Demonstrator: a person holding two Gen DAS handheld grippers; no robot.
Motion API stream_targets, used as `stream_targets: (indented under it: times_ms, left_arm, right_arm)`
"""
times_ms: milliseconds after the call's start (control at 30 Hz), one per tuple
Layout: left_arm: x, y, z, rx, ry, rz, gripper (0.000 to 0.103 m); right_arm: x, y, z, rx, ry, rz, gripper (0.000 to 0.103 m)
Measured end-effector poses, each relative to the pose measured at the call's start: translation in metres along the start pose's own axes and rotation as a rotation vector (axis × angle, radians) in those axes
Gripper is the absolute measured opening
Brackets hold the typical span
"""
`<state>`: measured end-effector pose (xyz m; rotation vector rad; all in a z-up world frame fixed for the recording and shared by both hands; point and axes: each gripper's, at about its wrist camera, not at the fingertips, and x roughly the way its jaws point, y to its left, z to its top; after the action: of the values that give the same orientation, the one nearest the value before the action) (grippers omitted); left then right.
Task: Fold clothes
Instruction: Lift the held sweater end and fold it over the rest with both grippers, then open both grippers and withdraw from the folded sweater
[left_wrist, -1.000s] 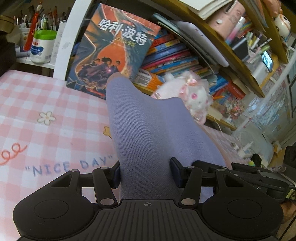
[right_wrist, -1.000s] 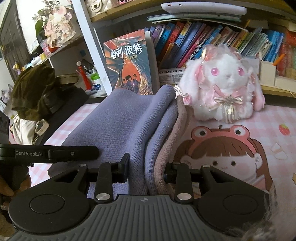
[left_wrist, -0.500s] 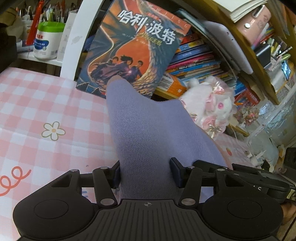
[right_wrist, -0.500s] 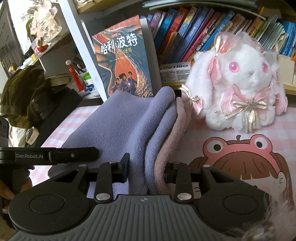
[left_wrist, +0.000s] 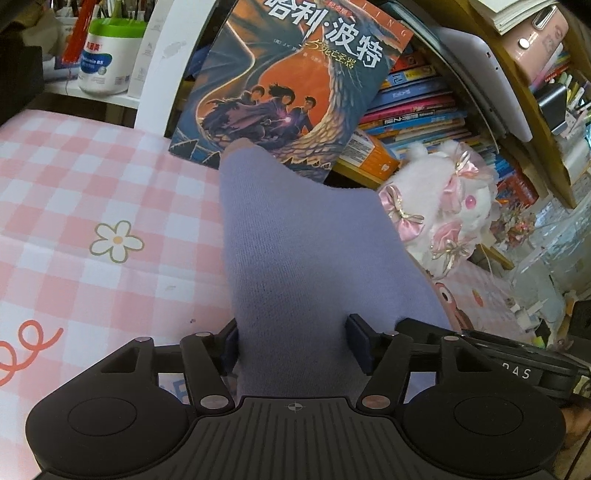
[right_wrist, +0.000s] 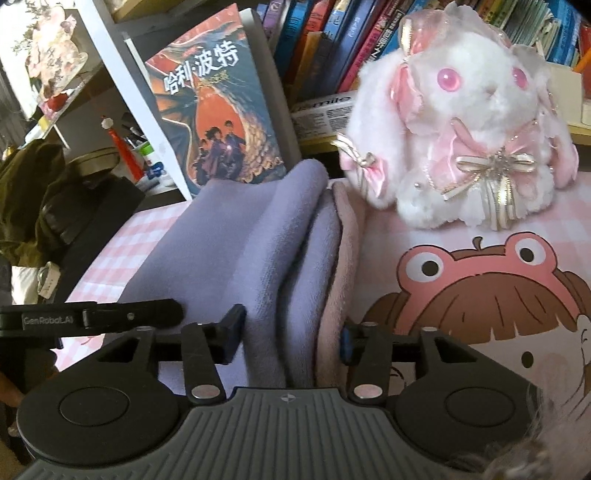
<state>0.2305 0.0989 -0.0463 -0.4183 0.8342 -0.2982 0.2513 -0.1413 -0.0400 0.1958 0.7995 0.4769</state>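
Left wrist view, left to right: a green-lidded white tub (left_wrist: 110, 55) stands on a side shelf, its label too small to read; the pink checked tablecloth (left_wrist: 92, 206) carries a daisy print and a red curl cut off by the frame edge. The left gripper (left_wrist: 293, 343) is clamped on a folded lilac garment (left_wrist: 303, 258), both pads pressed into the cloth; the garment's near end is hidden under the gripper body, and its far corner rises in front of the lower edge of a dragon-cover book (left_wrist: 291, 85) with Chinese title, top cropped. Further right, a white plush rabbit (left_wrist: 443, 218) with pink bows is partly hidden behind the garment; the shelf items beyond it blur together. Right wrist view: a dark olive bundle (right_wrist: 33, 199) at far left, identity unclear. A black bar marked GenRobot.AI (right_wrist: 92, 317), apparently part of the other gripper, lies against the garment's left side. The right gripper (right_wrist: 291, 338) pinches the stacked folds of the same garment (right_wrist: 236, 251); lilac layers sit left, a dusty-pink layer right, and I cannot tell if the pink is lining or a separate piece. The folded stack rests on the cloth, just left of a frog-hat girl print (right_wrist: 480, 295), with the rabbit (right_wrist: 465, 140) just beyond its far end.
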Motion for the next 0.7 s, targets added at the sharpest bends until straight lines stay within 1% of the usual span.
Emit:
stream_targets:
  times_ms: [33,67,200,267,367,467,533,633,700]
  left_arm:
    - [-0.001,-0.002,0.000,0.008,-0.003,0.012,0.066]
    - [-0.004,-0.004,0.000,0.019,-0.008,0.030,0.068]
    - [-0.019,-0.016,-0.002,0.066,-0.056,0.103,0.076]
    - [-0.029,-0.021,-0.007,0.081,-0.081,0.128,0.077]
    - [-0.044,-0.028,-0.017,0.098,-0.114,0.160,0.080]
    - [-0.055,-0.032,-0.026,0.103,-0.141,0.192,0.085]
    - [-0.061,-0.035,-0.033,0.106,-0.154,0.217,0.094]
    - [-0.067,-0.040,-0.041,0.124,-0.158,0.245,0.095]
    - [-0.071,-0.043,-0.045,0.130,-0.153,0.256,0.096]
  right_arm:
    - [0.000,0.000,0.000,-0.006,0.000,-0.007,0.057]
    - [-0.001,0.001,0.000,-0.013,-0.001,-0.019,0.064]
    - [-0.012,0.003,0.001,-0.017,-0.018,-0.056,0.077]
    - [-0.019,0.003,0.000,-0.012,-0.027,-0.068,0.082]
    - [-0.031,0.008,-0.004,-0.023,-0.041,-0.090,0.084]
    - [-0.043,0.017,-0.011,-0.041,-0.051,-0.119,0.085]
    - [-0.050,0.022,-0.016,-0.053,-0.056,-0.136,0.086]
    - [-0.059,0.031,-0.022,-0.087,-0.060,-0.155,0.088]
    - [-0.066,0.037,-0.026,-0.115,-0.070,-0.175,0.091]
